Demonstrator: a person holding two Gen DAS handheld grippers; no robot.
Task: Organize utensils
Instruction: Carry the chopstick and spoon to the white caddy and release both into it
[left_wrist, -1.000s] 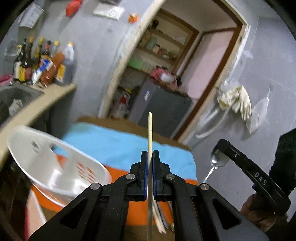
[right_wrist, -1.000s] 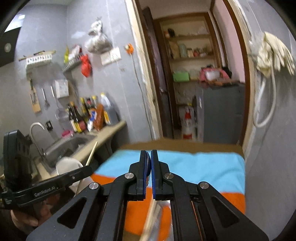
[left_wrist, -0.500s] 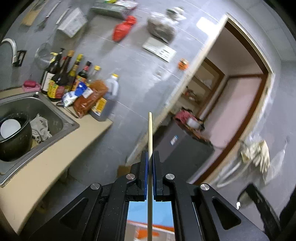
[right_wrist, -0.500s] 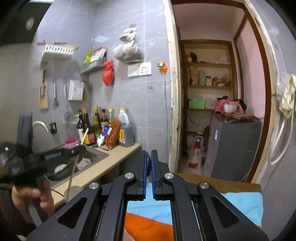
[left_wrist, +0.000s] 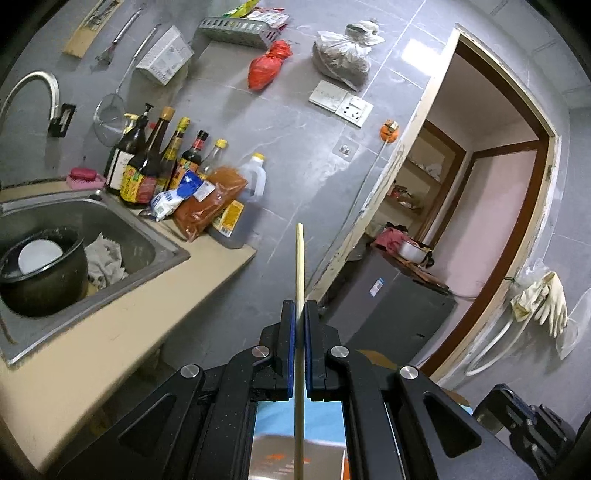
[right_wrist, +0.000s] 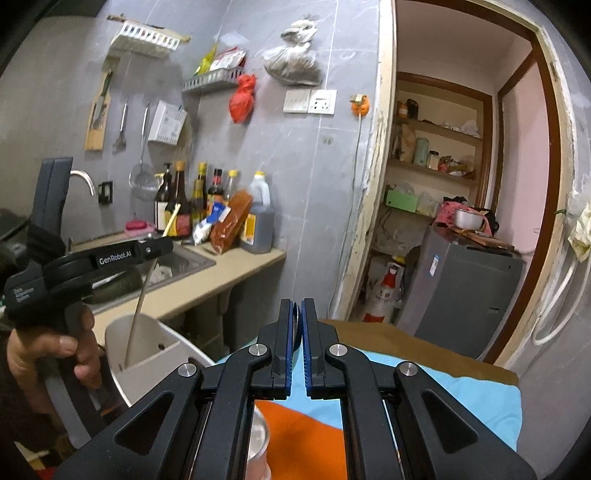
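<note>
My left gripper (left_wrist: 300, 306) is shut on a pale wooden chopstick (left_wrist: 300, 258) that sticks out past its fingertips. In the right wrist view a hand holds that left gripper (right_wrist: 162, 247) at the left, and the chopstick (right_wrist: 142, 295) slants down with its lower end inside a white plastic utensil holder (right_wrist: 155, 343). My right gripper (right_wrist: 297, 306) is shut on a metal spoon (right_wrist: 294, 319), seen edge-on between the blue pads. Its shiny handle (right_wrist: 258, 439) shows below, over the blue and orange cloth (right_wrist: 443, 387).
A beige counter (left_wrist: 147, 302) runs along the left with a steel sink (left_wrist: 129, 236) holding a dark pot (left_wrist: 40, 273). Sauce bottles (left_wrist: 147, 162) stand against the grey tiled wall. A doorway (right_wrist: 443, 184) and a grey cabinet (right_wrist: 469, 288) lie to the right.
Both views swung up from the cloth-covered table to the wall and counter. The left gripper carried the chopstick left, and its lower end now sits in the white holder. Both grips held.
</note>
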